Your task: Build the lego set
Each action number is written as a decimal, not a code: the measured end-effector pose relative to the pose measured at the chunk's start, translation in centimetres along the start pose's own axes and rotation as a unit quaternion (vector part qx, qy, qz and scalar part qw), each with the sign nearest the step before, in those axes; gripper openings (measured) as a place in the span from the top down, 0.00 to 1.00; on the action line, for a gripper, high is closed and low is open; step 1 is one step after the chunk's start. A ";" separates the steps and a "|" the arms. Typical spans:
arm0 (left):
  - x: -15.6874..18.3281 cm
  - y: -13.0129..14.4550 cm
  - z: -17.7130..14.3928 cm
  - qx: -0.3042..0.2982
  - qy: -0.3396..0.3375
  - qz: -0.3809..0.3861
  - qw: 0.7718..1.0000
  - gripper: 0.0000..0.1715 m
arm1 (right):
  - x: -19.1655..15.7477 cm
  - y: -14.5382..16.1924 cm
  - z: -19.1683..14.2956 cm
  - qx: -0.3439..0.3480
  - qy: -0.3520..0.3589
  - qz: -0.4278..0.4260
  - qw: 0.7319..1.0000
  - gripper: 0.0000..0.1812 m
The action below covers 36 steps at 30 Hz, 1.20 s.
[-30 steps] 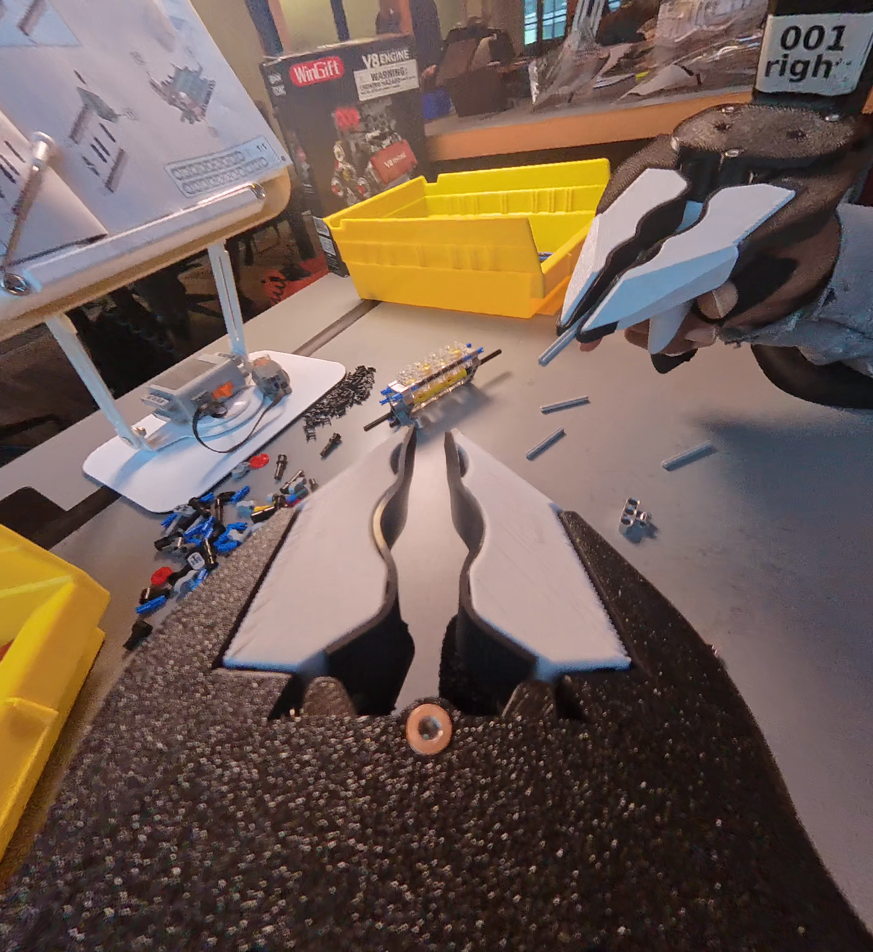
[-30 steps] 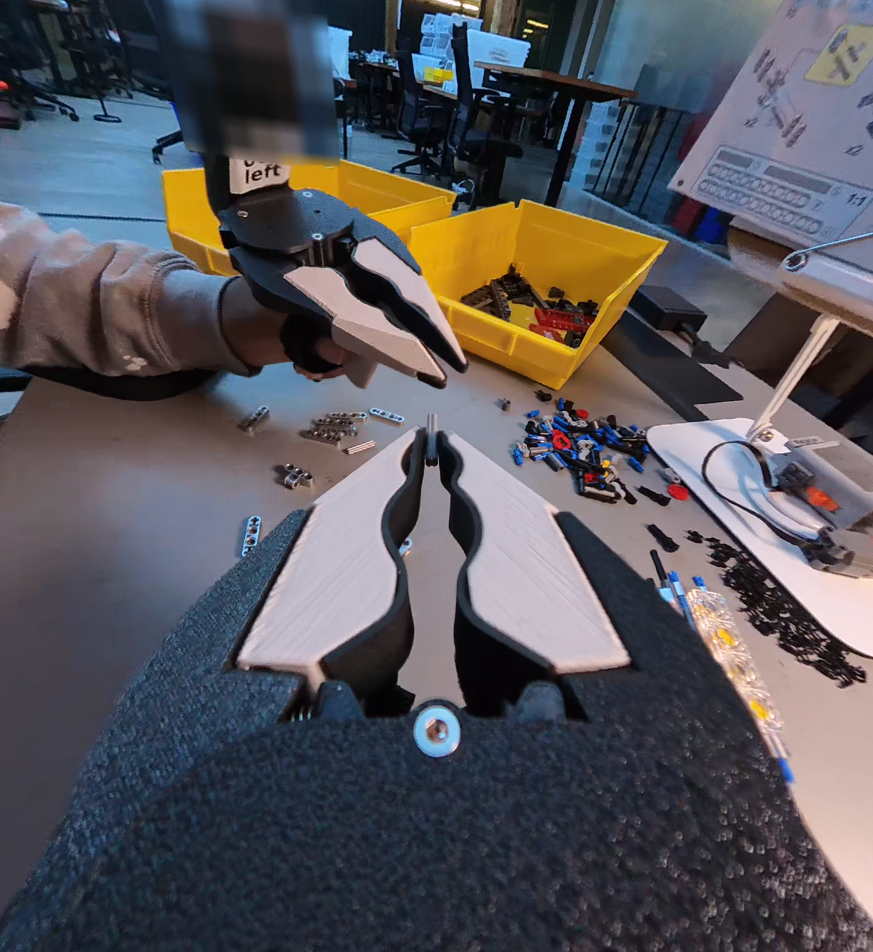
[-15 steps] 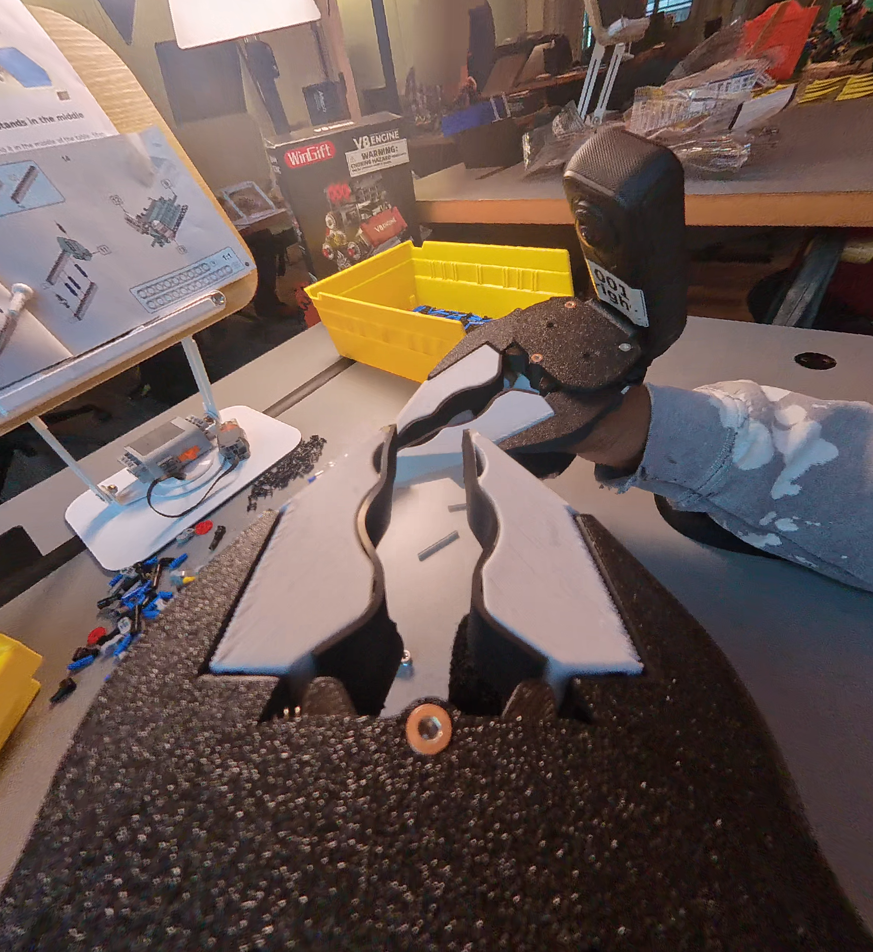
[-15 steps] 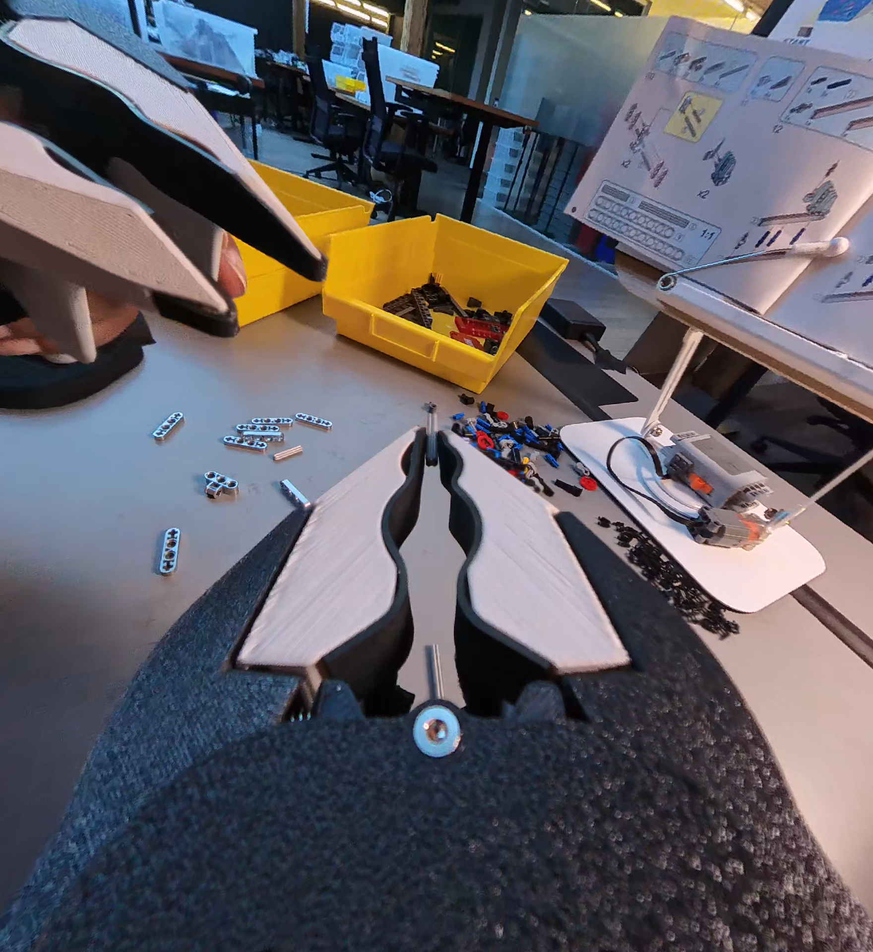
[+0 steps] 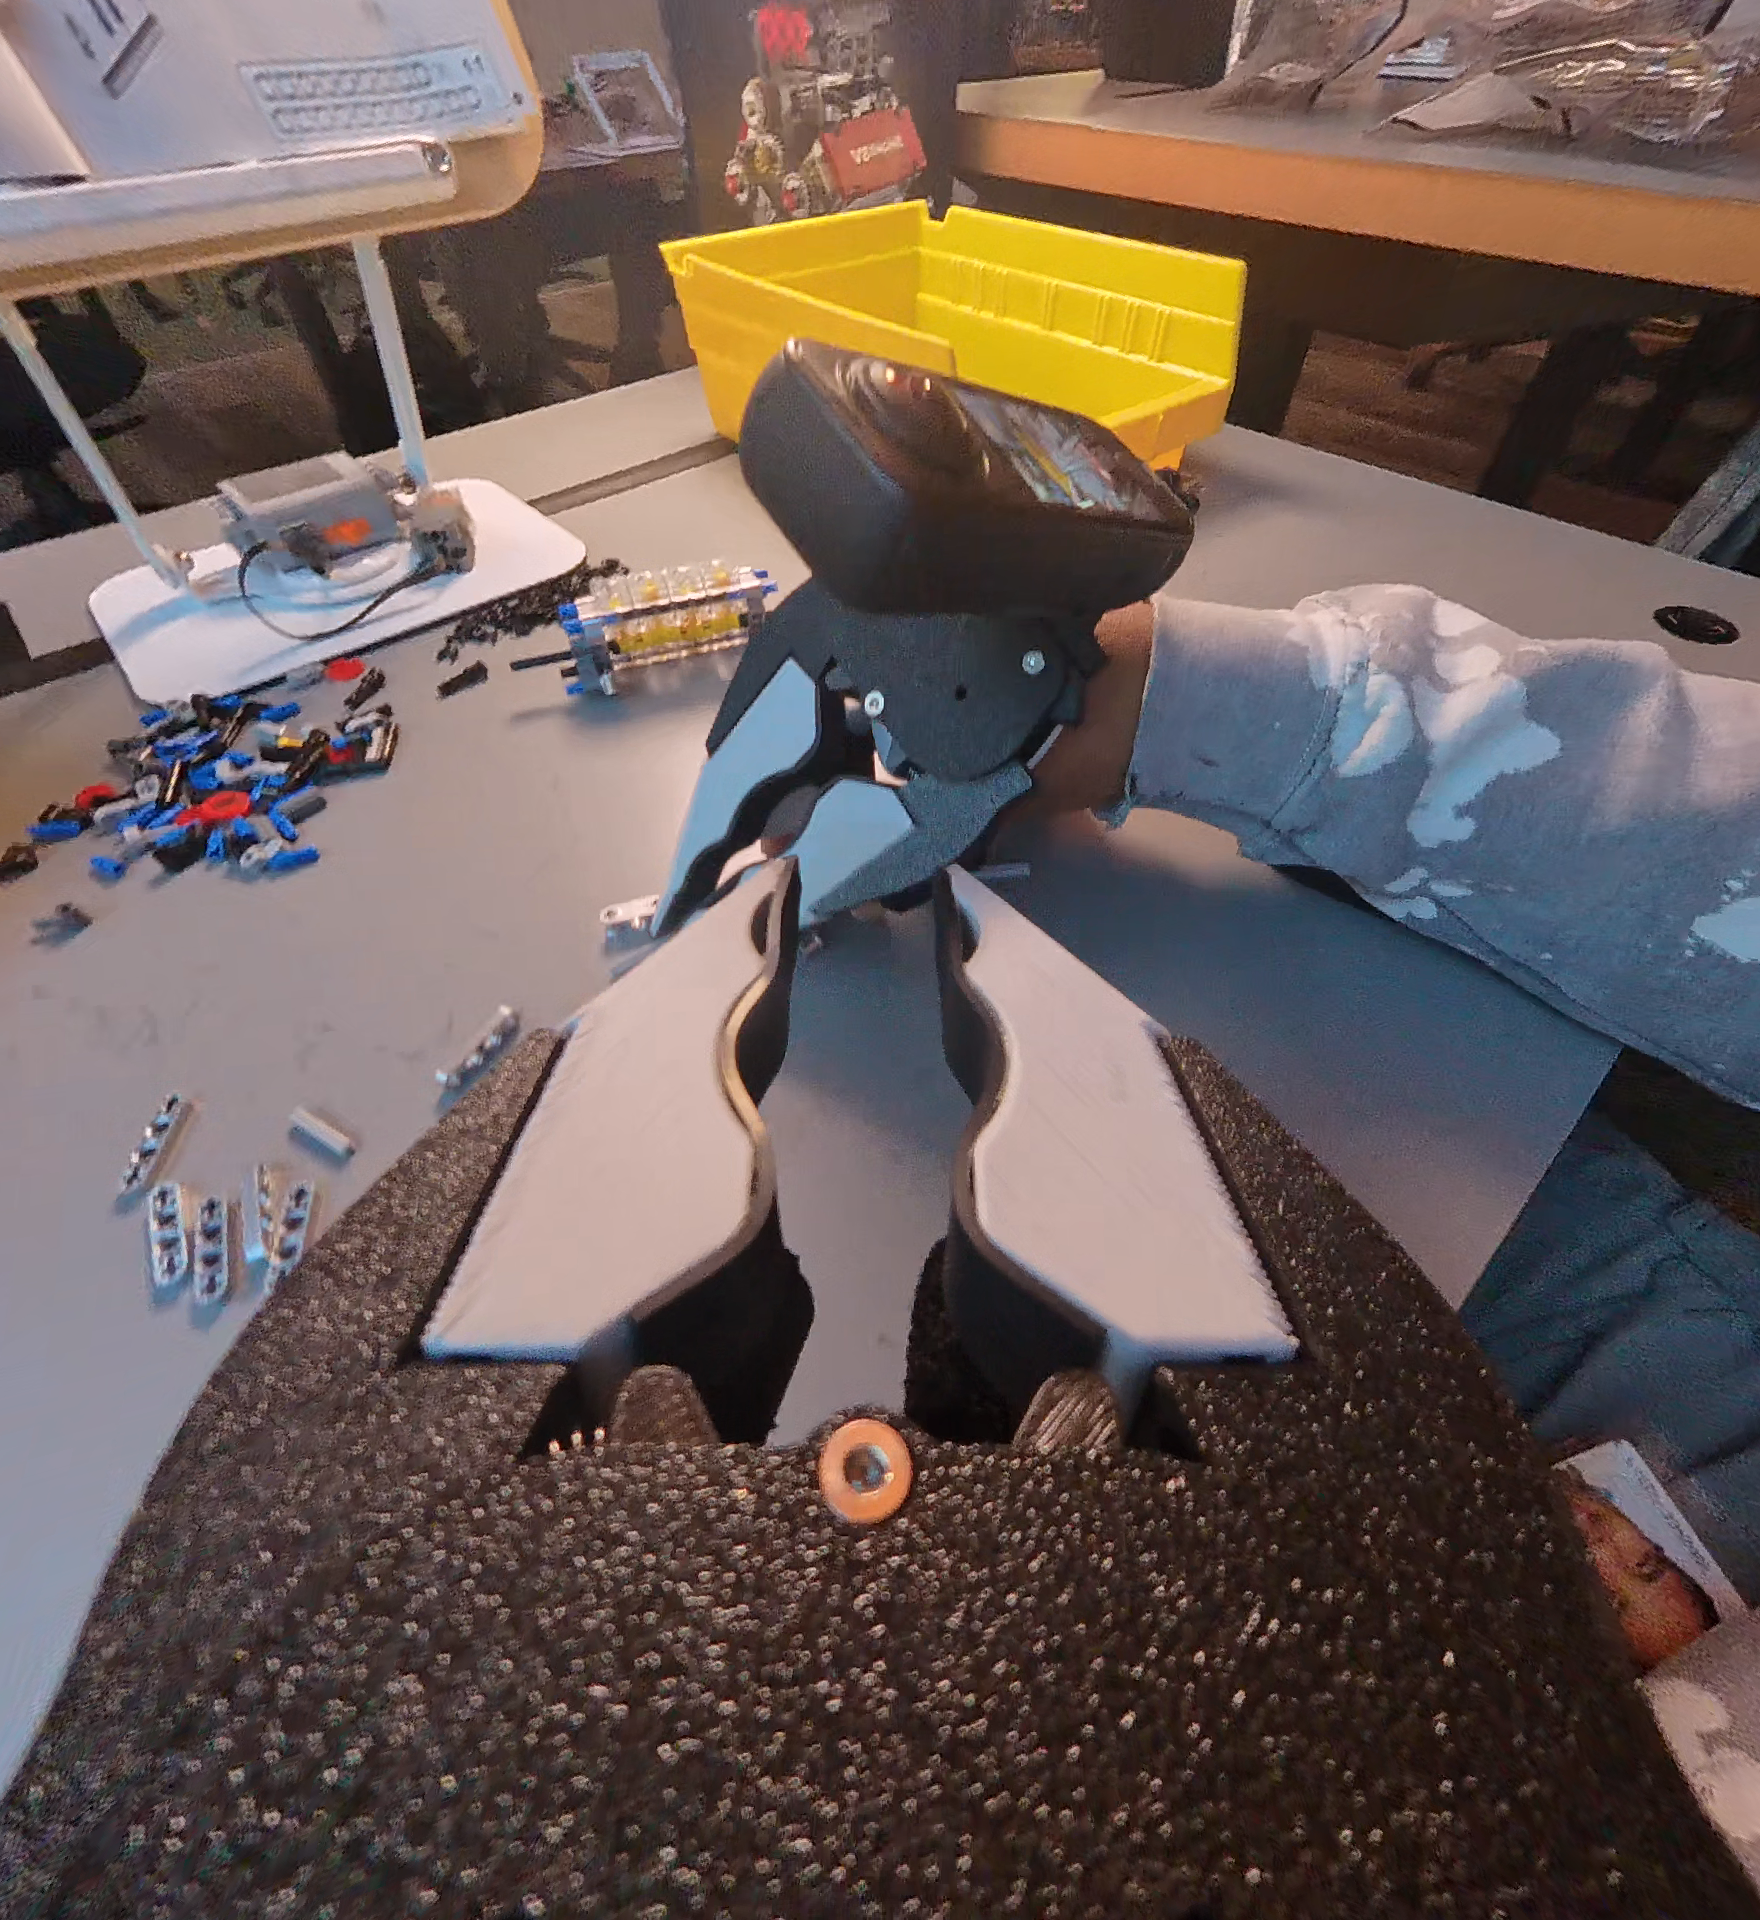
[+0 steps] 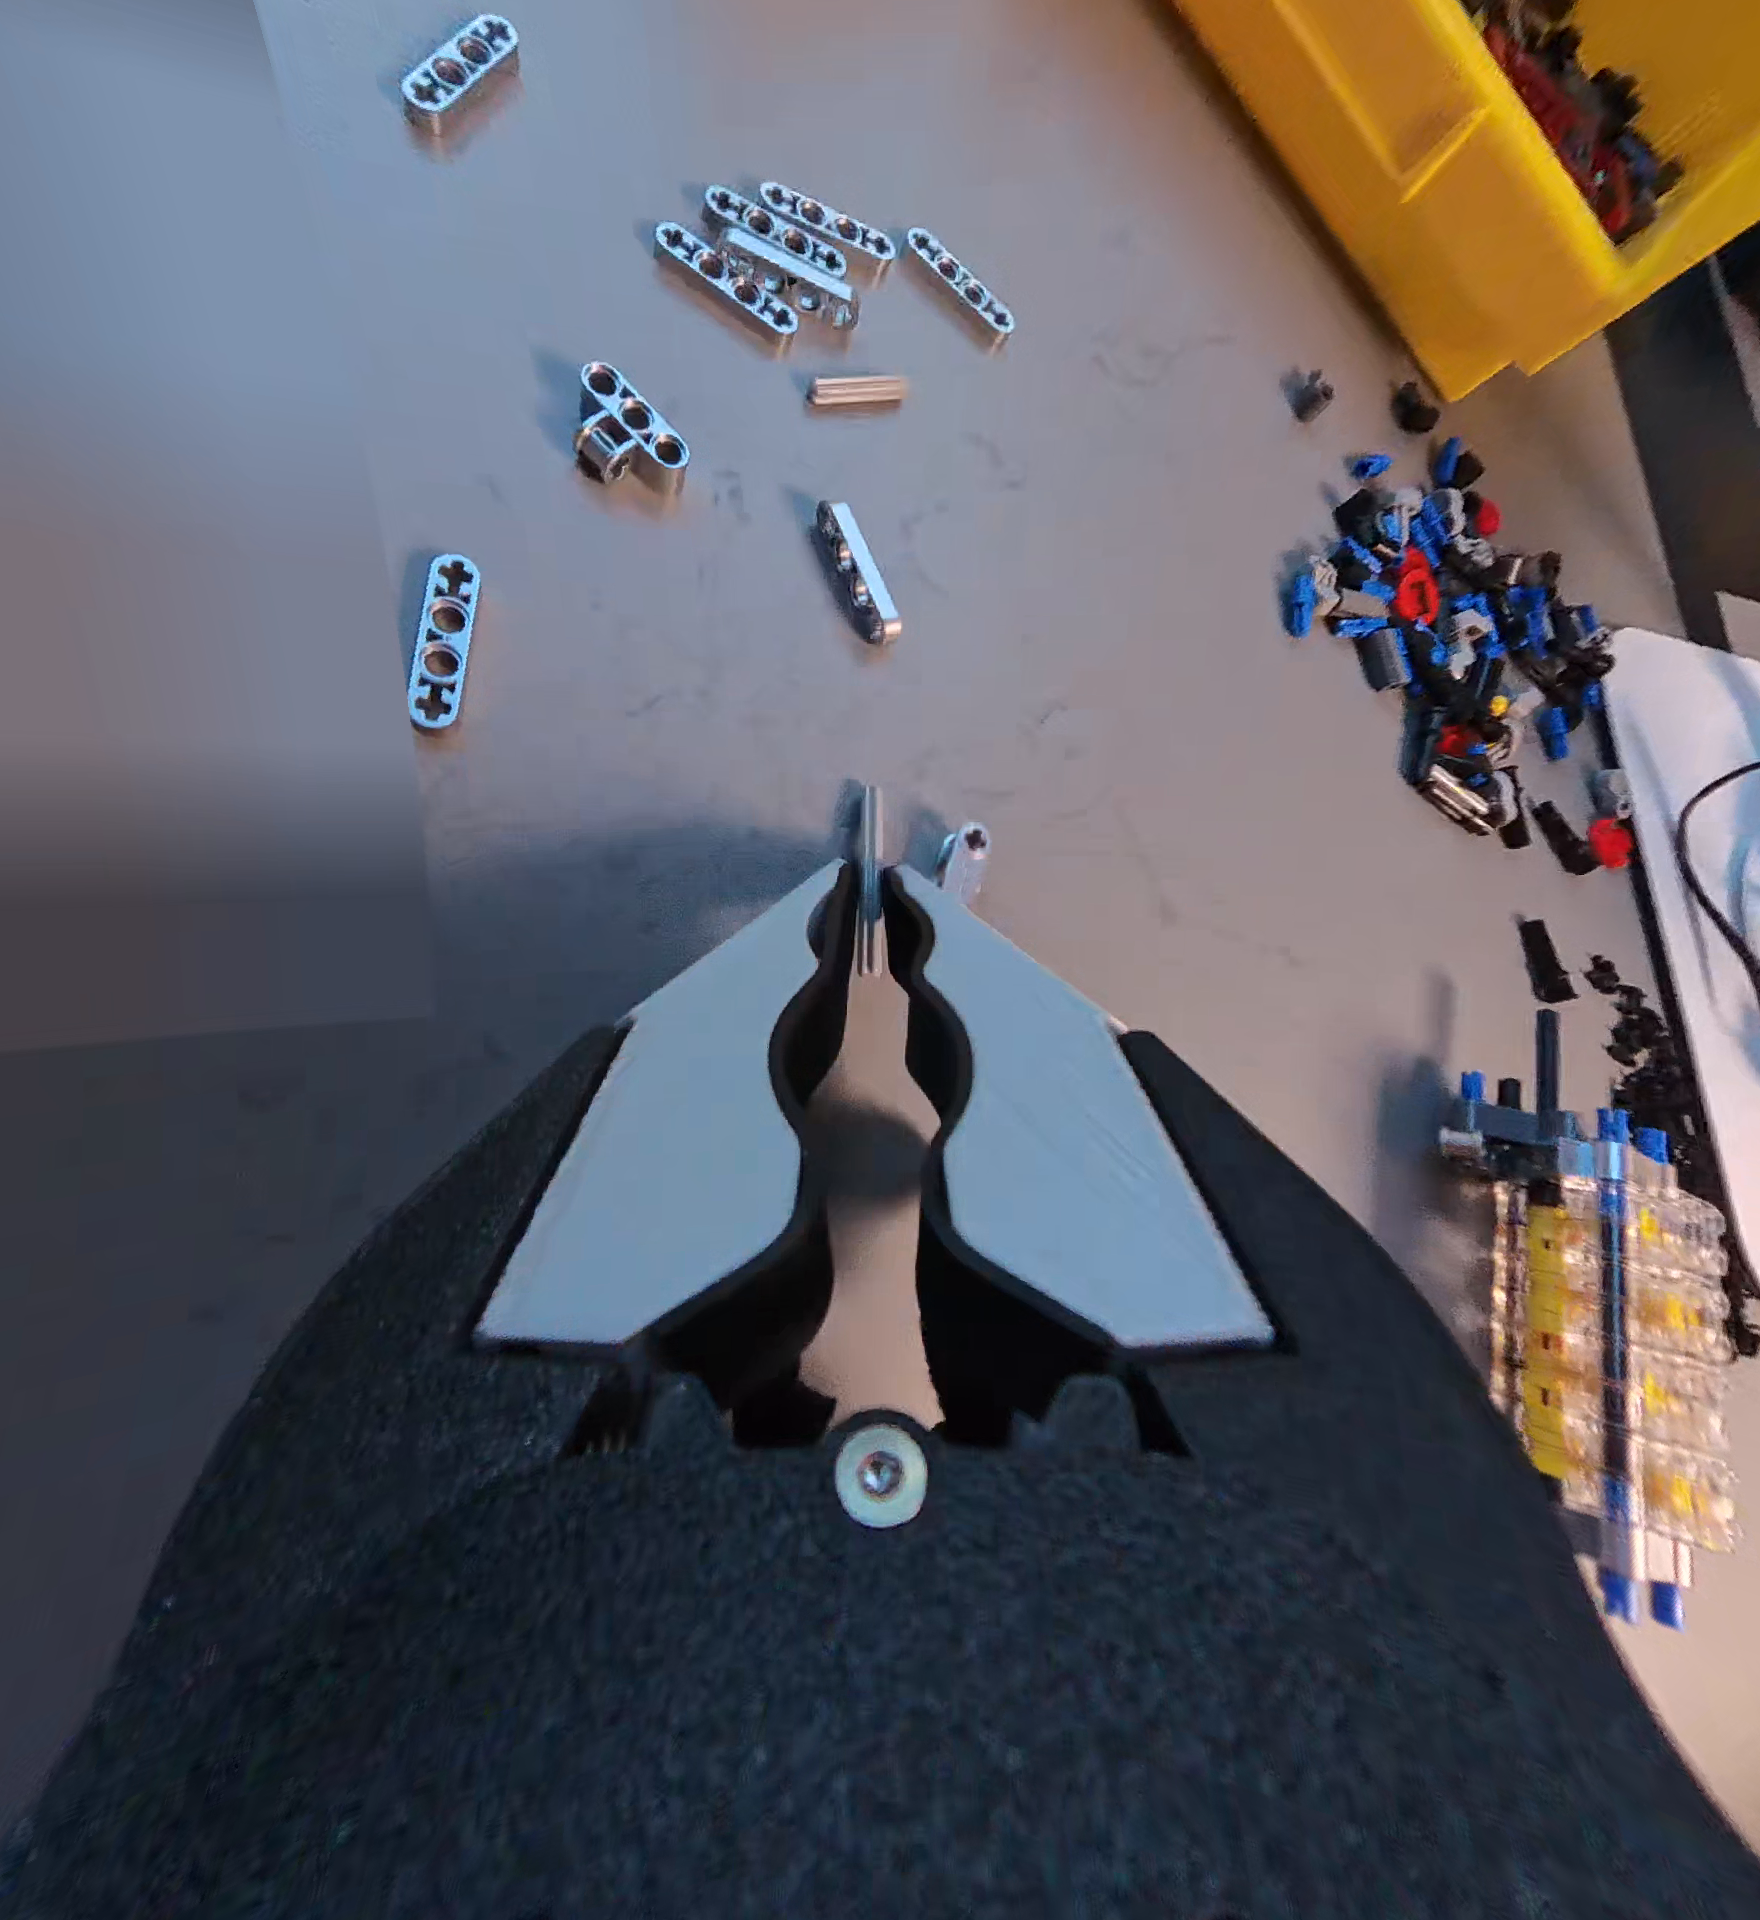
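While tilted tableward, right gripper pinches axle.

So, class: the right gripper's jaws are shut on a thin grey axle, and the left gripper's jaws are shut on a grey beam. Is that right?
Not quite. The right gripper is indeed shut on the thin grey axle, as the right wrist view shows. The left gripper, though, holds nothing: the left wrist view shows its jaws apart, with only bare table between them.
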<state>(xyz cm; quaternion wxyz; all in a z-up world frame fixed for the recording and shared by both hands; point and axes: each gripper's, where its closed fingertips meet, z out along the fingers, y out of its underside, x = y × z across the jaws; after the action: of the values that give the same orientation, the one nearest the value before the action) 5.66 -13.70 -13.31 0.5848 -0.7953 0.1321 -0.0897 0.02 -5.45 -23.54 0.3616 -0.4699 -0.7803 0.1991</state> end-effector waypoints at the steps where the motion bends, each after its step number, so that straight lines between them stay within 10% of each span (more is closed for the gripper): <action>1: 0.0 0.6 -0.6 -0.002 -0.009 -0.007 1.000 0.86 | 0.0 0.0 0.1 0.000 0.000 0.003 1.000 0.99; 10: 3.0 0.1 -4.6 0.037 -0.028 -0.041 0.998 0.84 | 3.0 -4.0 -2.7 0.094 0.074 0.011 0.993 0.73; 18: 7.8 1.8 -5.3 0.048 0.016 0.017 0.999 0.80 | 0.4 -11.8 -24.6 0.358 0.171 0.078 0.914 0.69; 27: 20.8 2.4 -2.5 0.104 0.172 0.027 0.979 0.76 | -23.0 7.0 -31.1 0.212 0.255 0.303 0.894 0.69; 36: 40.9 2.2 -1.5 0.084 0.379 0.067 0.919 0.75 | -38.5 16.1 -45.7 0.129 0.458 0.400 0.783 0.71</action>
<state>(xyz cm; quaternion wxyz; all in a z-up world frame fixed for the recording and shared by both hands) 43.82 -28.57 -15.45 0.5605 -0.6388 0.3887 -0.3559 55.30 -32.84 -18.38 0.6217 -0.7248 -0.2311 0.1863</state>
